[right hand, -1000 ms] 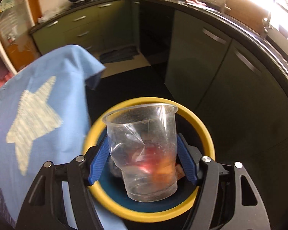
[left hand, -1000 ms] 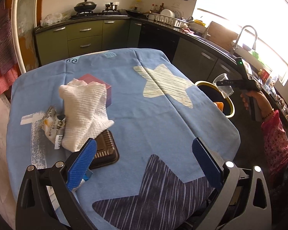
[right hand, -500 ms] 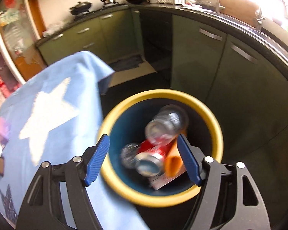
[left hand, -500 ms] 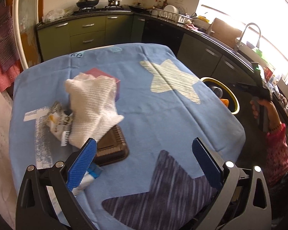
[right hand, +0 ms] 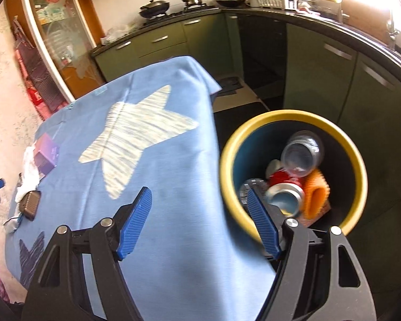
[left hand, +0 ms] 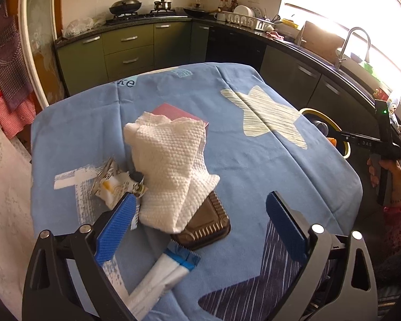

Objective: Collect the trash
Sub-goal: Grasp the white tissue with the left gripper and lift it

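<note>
A crumpled white paper towel lies on the blue star tablecloth, draped over a brown ribbed tray. A crinkled snack wrapper sits to its left and a white-and-blue wrapper in front. My left gripper hovers just short of this pile, its jaws wide and closing, the pads touching nothing. My right gripper is open and empty over the table's edge, beside the yellow-rimmed bin. In the bin lie a clear plastic cup and a red can.
A pink box stands behind the towel. An orange item is in the bin. Green cabinets and a dark counter with a sink tap ring the table. A hand in a pink sleeve holds the right gripper at far right.
The right gripper let go of the plastic cup, which now lies in the bin, then swung left towards the table. The left gripper came closer to the towel pile.
</note>
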Demonstrator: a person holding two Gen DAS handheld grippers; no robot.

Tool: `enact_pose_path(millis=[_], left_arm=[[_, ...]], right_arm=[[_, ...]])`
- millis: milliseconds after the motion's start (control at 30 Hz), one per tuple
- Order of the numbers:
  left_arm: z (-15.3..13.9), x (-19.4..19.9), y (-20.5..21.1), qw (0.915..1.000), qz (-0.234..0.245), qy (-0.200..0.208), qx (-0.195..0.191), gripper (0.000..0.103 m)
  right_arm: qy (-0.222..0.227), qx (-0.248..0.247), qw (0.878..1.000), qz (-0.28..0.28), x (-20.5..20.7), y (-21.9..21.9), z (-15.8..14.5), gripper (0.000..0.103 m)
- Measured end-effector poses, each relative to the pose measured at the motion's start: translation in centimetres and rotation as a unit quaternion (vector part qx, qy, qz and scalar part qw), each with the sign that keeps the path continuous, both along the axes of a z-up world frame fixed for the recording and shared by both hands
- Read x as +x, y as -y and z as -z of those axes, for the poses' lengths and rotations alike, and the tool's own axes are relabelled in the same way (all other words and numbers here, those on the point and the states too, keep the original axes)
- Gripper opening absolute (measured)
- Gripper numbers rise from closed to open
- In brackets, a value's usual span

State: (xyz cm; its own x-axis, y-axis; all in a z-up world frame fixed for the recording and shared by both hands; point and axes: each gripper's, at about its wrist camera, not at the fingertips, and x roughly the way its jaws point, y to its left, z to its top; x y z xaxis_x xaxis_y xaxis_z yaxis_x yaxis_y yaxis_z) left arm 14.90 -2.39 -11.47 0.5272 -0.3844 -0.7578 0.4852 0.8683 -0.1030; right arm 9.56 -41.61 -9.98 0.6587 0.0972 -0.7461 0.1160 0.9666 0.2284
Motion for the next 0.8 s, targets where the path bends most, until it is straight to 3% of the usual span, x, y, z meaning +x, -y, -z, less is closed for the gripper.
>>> enact_pose_path(millis=[167,433,500,733,800], left_arm=[[0.9,2.8,2.1,0.9993,0.018,-0.003,0.033,0.079],[2.0,5.6,2.3,0.9975,-0.008,-0.012,0.069,0.077],[2.5,5.9,2.4,0.9970,-0.008,-0.023,0.073,0.069],[3.2,6.0,2.2,0.9963,-0.004,-0.058,0.063,0.014],[2.8,5.7,2.0,0.9970,-0.007,-0.054,0.055,0.009]], right_arm=[[-0.002,0.012,1.000,-0.012,0.4,-1.1,0.4,0.070],[0.002,0.020,1.000,-0.016,0.2,-1.4,0.2,0.070],[0.003,0.022,1.000,-0.016,0.1,-1.5,0.1,0.070],[0.009,0.032,0.999,-0.020,0.1,-1.7,0.0,0.070],[0.011,0.034,0.999,-0.021,-0.1,-1.8,-0.1,0.070]])
